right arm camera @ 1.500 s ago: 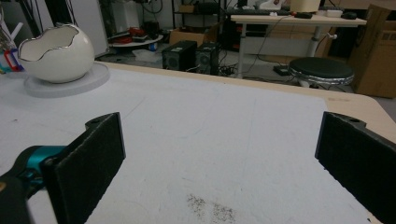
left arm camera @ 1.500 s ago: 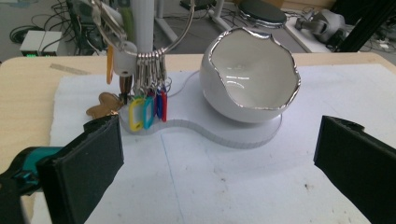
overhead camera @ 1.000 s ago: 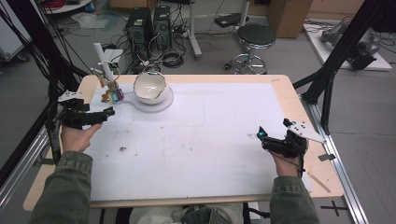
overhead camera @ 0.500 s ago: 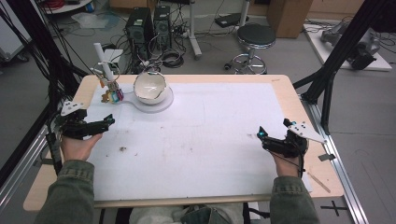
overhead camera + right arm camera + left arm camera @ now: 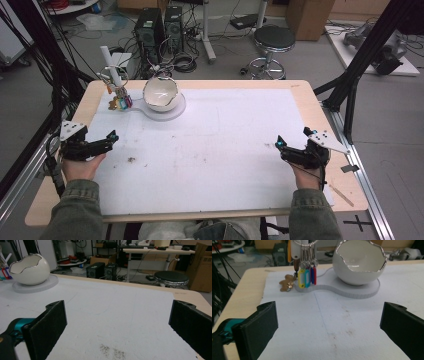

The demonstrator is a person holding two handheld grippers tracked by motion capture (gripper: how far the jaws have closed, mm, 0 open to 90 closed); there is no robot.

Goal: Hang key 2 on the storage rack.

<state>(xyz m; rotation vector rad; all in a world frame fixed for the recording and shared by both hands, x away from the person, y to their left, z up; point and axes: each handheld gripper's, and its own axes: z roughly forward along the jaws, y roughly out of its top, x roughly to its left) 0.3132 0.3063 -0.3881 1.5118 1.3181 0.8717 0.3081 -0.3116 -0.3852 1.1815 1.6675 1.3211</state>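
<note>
- Key tags (image 5: 121, 101): in the high view they hang beside a white post at the far left of the table, just left of the egg-shaped bowl (image 5: 160, 93), which stands on a pale base plate (image 5: 176, 111).
- High view, left gripper (image 5: 111, 137): held at the left edge of the white mat (image 5: 215, 150), jaws spread and empty, pointing toward the table's middle, well apart from the key tags.
- High view, right gripper (image 5: 279, 145): held near the right edge of the mat, jaws apart, gripping nothing.
- High view, surroundings: wooden table rim (image 5: 300, 90) around the mat; beyond it a stool (image 5: 271, 39), computer towers (image 5: 156, 27) and loose cables on the floor.
- Left gripper view: both black jaws stand wide apart with bare mat between them. Ahead, the key tags (image 5: 307, 277) hang from rings above the base plate (image 5: 352, 291); a brown figure-shaped tag (image 5: 286, 283) lies on the mat just left of them. The bowl (image 5: 359, 263) has a jagged silver rim.
- Right gripper view: jaws wide apart, nothing between them; a dark smudge (image 5: 111, 351) marks the mat. The bowl (image 5: 30, 267) stands far left; the stool (image 5: 171, 277) and a cardboard box (image 5: 200, 265) lie beyond the table.
</note>
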